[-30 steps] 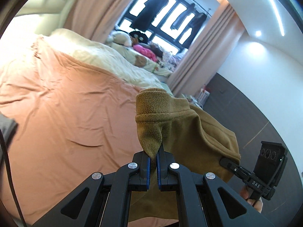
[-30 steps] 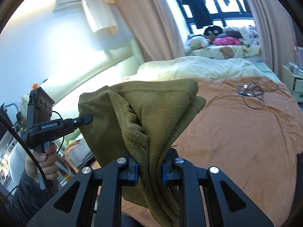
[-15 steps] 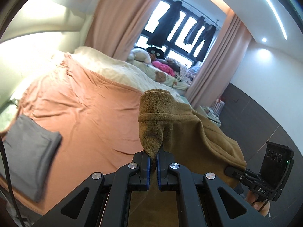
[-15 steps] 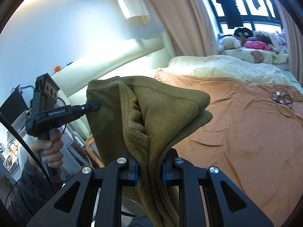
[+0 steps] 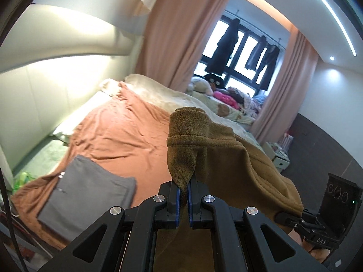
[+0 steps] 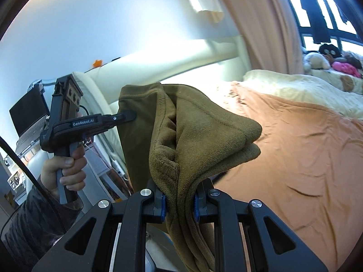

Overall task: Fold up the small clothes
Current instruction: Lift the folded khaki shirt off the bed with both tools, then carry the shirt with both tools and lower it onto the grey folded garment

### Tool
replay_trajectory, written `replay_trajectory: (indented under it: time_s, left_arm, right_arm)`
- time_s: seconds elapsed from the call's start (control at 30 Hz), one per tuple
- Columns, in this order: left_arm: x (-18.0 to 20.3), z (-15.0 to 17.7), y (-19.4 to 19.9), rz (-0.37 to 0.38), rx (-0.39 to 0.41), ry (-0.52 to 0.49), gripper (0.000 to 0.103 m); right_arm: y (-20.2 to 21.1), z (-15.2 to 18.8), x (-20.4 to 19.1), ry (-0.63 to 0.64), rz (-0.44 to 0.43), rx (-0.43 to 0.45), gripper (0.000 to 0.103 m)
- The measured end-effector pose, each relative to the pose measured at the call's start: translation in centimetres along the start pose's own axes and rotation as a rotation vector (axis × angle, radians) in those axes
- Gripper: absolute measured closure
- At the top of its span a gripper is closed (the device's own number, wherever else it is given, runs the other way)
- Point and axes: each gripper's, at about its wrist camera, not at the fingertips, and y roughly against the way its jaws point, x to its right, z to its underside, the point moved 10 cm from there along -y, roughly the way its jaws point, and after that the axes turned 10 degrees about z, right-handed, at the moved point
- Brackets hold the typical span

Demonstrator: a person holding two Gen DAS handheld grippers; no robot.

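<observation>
We hold the olive garment [image 5: 229, 158] up off the bed [image 5: 127, 140], stretched between both claws so it hangs flat for folding: the left claw [image 5: 184, 188] clamps a thin edge, the right claw [image 6: 179, 200] a thicker bunch; a folded grey piece [image 5: 88, 192] lies below-left of the left claw.

Each camera sits close behind its tongs, looking forward and slightly down. Both views share the garment [image 5: 238, 158] [image 6: 192, 136], bed [image 5: 127, 136] [image 6: 306, 147] and window [image 5: 240, 52] [image 6: 322, 11].

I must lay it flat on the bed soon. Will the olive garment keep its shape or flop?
Probably flop: the garment sags in folds from both claws. It looks thick and fleecy, so likely not slippery.
</observation>
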Motion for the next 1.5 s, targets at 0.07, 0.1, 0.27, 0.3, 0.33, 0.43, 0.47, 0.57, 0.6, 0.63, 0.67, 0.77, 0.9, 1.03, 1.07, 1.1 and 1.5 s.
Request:
replay_trajectory:
  time_s: [0.07,0.1,0.27,0.3,0.33,0.43,0.47,0.57,0.6,0.63,0.67,0.77,0.9,1.03,1.07,1.1,1.5]
  left_arm:
    - [-2.2,-0.5,1.4,-0.036,0.015,0.006,0.098]
    - [-3.2,-0.7,2.1,-0.051,0.02,0.01,0.098]
    - [-8.3,-1.7,5.5,-0.14,0.047,0.028,0.098]
    - [-9.2,-1.8,6.1,-0.151,0.052,0.033,0.098]
    - [-10.2,-2.0,6.7,-0.167,0.057,0.037,0.098]
    - [-12.6,-2.2,7.4,-0.213,0.054,0.035,0.098]
    - [-13.4,-2.2,7.4,-0.226,0.051,0.039,0.098]
    - [-15.4,-2.0,7.4,-0.246,0.052,0.07,0.098]
    - [-16.0,-1.8,7.4,-0.25,0.053,0.076,0.098]
    - [-16.6,-1.6,7.4,-0.253,0.053,0.08,0.098]
    - [-17.0,-1.6,7.1,-0.259,0.051,0.081,0.098]
    - [-18.3,-1.5,6.0,-0.28,0.039,0.074,0.098]
    - [-20.8,-1.8,3.7,-0.292,0.026,0.083,0.098]
    - [-24.3,-1.2,0.1,-0.318,-0.007,0.107,0.098]
    - [-25.2,-1.2,-0.9,-0.32,-0.008,0.118,0.098]
    - [-26.0,-1.1,-1.7,-0.318,-0.008,0.125,0.098]
    - [-33.0,1.6,-14.8,-0.342,-0.149,0.117,0.098]
  right_arm:
    - [-1.5,-0.1,-0.8,0.019,-0.026,-0.006,0.089]
    - [-2.3,-0.1,-1.4,0.024,-0.039,-0.011,0.089]
    - [-5.2,0.0,-3.0,0.053,-0.079,-0.04,0.089]
    - [-5.6,0.1,-3.3,0.059,-0.085,-0.043,0.089]
    - [-6.1,0.2,-3.6,0.064,-0.092,-0.048,0.089]
    - [-7.1,1.0,-3.8,0.072,-0.1,-0.059,0.089]
    - [-7.6,1.1,-3.7,0.071,-0.101,-0.067,0.089]
    - [-8.3,1.5,-3.1,0.074,-0.098,-0.082,0.089]
    - [-8.7,1.6,-2.8,0.076,-0.1,-0.086,0.089]
    - [-9.0,1.7,-2.3,0.08,-0.102,-0.091,0.089]
    - [-9.4,1.7,-1.9,0.081,-0.102,-0.096,0.089]
    - [-10.5,1.6,0.1,0.074,-0.113,-0.114,0.089]
    - [-12.6,1.4,3.4,0.08,-0.12,-0.124,0.089]
    - [-15.5,1.5,8.9,0.045,-0.115,-0.143,0.089]
    - [-16.0,1.3,10.4,0.036,-0.109,-0.142,0.089]
    - [-16.7,1.2,12.1,0.022,-0.106,-0.145,0.089]
    - [-24.6,2.2,30.0,-0.098,-0.095,-0.24,0.088]
